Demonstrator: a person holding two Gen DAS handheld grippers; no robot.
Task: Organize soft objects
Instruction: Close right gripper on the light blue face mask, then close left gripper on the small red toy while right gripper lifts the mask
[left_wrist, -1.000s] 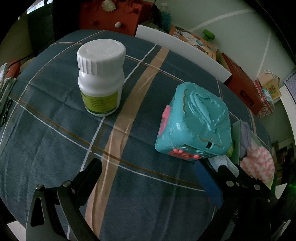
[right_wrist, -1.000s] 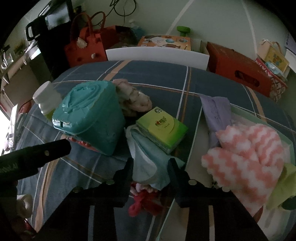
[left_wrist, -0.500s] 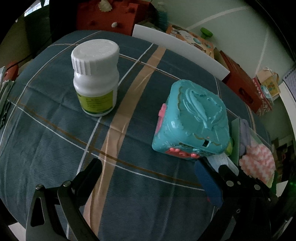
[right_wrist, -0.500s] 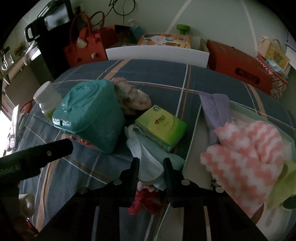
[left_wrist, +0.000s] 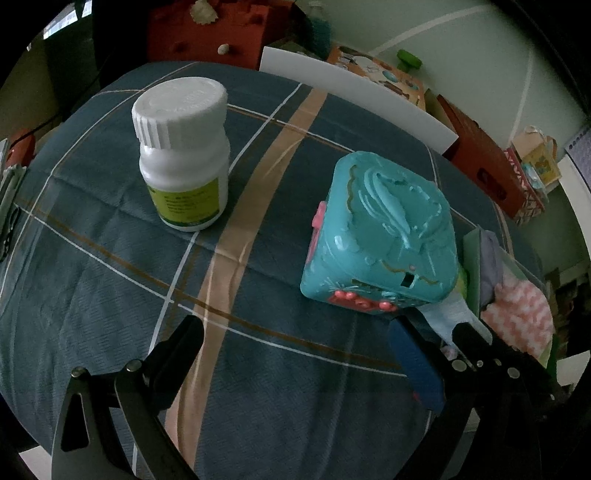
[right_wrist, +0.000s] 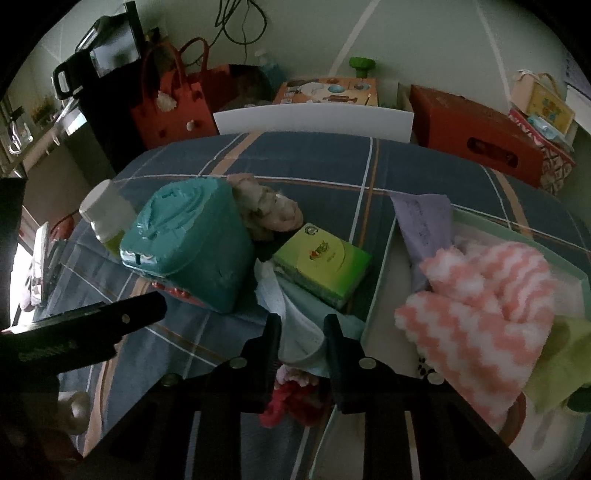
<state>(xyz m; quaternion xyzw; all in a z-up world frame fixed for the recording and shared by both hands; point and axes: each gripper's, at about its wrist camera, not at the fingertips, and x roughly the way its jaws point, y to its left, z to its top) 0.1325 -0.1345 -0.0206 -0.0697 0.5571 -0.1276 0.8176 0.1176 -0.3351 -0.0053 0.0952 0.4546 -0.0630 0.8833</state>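
While the right hand-held gripper (right_wrist: 301, 328) pinches a pale blue cloth (right_wrist: 295, 332) beside the tray (right_wrist: 373, 314), teal toy box (right_wrist: 192, 240) and green carton (right_wrist: 323, 264) crowd it; left hand-held gripper (left_wrist: 295, 350) gapes empty.

Teal box (left_wrist: 380, 236), plaid blue tablecloth (left_wrist: 110, 302)

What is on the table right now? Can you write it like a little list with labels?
Surface: plaid tablecloth
Hard things: white bottle upright; teal toy box; green tissue pack
Soft things in tray: pink-and-white fuzzy cloth, purple cloth
Right gripper: pinching a light blue cloth
Left gripper: open, holding nothing
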